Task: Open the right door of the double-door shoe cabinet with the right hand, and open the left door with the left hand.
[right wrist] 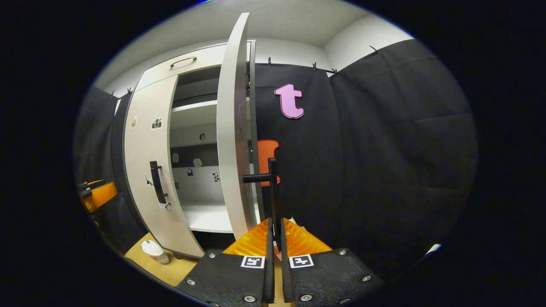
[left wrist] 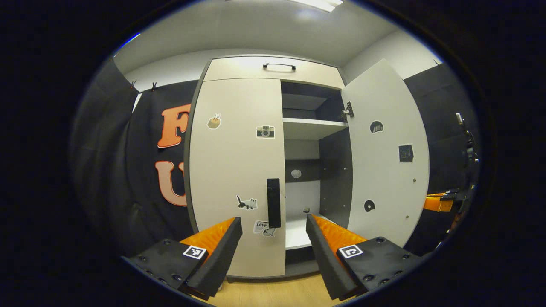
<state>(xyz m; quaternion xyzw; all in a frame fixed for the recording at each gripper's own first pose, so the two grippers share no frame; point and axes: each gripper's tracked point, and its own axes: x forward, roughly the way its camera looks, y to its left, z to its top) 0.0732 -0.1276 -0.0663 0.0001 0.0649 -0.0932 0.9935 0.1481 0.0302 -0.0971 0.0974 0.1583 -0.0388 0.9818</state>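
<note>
Where your right gripper (right wrist: pixel 275 230) meets the black bar handle (right wrist: pixel 271 187) of the white right door (right wrist: pixel 232 140), its fingers sit nearly together around the bar; actual pad contact is hard to make out. That door stands swung wide open. Your left gripper (left wrist: pixel 273 232) is spread apart, short of the black vertical handle (left wrist: pixel 273 202) on the closed white left door (left wrist: pixel 236 170). Inside the white double-door shoe cabinet (left wrist: pixel 273 68), the shelves (left wrist: pixel 313 124) carry small stickers, too small to identify. One door sticker (left wrist: pixel 261 226) reads "Love".
</note>
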